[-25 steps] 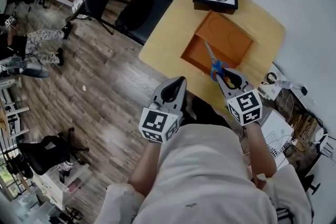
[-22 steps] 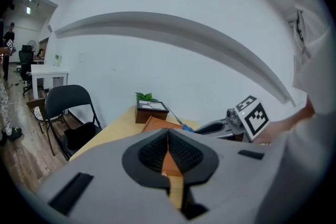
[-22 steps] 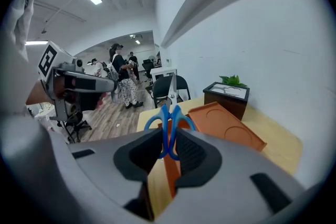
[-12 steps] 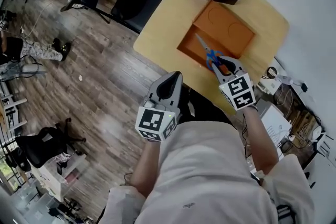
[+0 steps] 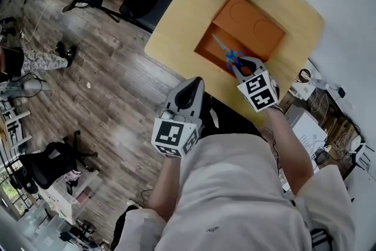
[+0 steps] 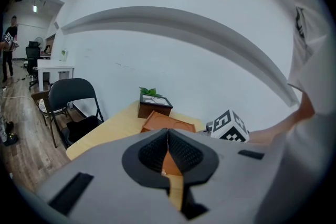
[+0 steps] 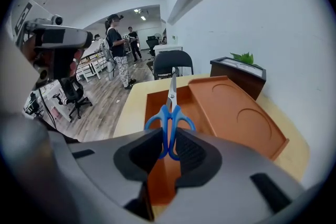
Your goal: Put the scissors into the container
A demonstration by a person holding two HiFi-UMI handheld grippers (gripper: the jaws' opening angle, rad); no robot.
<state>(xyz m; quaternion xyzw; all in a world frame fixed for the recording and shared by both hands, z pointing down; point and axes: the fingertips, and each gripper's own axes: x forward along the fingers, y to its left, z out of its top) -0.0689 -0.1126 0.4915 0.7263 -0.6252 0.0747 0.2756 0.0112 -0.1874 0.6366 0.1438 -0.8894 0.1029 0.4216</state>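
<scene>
Since the right gripper [image 7: 169, 145] clamps the scissors [image 7: 170, 112] by the handles, blades lead over the container [image 7: 236, 118] well, apt for lowering; left gripper [image 6: 168, 150] closed, empty, held back.

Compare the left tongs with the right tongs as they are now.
The left tongs are shut on nothing; the right tongs are shut on the blue handles of the scissors. The left tongs sit at the near edge of the table; the right tongs reach over the orange container. Neither is open.
</scene>
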